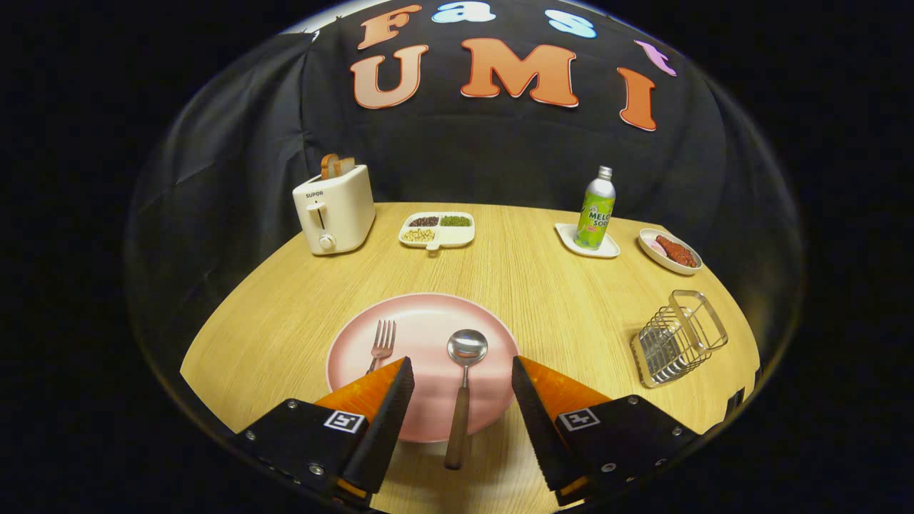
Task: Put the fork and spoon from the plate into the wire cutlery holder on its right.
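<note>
**Gripper poised over the plate, fingers wide**

The gripper (462, 371) holds nothing, its fingers spread wide above the near side of the pink plate (493, 335). The spoon (463, 389) lies between them, bowl forward, its wooden handle crossing the plate's near rim. The fork (382, 345) lies just ahead of the left finger. The wire cutlery holder (678, 338) stands on the wooden table (543, 285), right of the plate.
</note>
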Tool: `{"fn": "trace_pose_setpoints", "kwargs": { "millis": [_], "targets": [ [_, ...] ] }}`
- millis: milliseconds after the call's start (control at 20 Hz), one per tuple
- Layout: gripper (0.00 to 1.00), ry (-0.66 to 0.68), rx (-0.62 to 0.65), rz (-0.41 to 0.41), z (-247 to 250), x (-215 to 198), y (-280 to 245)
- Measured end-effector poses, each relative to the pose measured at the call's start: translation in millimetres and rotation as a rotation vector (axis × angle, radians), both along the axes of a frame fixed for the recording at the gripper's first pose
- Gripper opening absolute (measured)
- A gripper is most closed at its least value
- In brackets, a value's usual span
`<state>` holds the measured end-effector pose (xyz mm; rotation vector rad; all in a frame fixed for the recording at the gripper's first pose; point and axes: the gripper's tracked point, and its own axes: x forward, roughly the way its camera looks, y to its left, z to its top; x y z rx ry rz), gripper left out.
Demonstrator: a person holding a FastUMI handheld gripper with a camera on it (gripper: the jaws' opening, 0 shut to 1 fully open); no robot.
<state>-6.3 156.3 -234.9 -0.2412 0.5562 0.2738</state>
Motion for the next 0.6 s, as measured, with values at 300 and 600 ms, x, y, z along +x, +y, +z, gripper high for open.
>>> {"fn": "trace_pose_setpoints", "kwargs": {
  "millis": [300, 600],
  "targets": [
    [0.58, 0.085, -0.03, -0.032, -30, 6, -2],
    [0.36, 0.139, -0.062, -0.059, -47, 12, -7]
  ]
}}
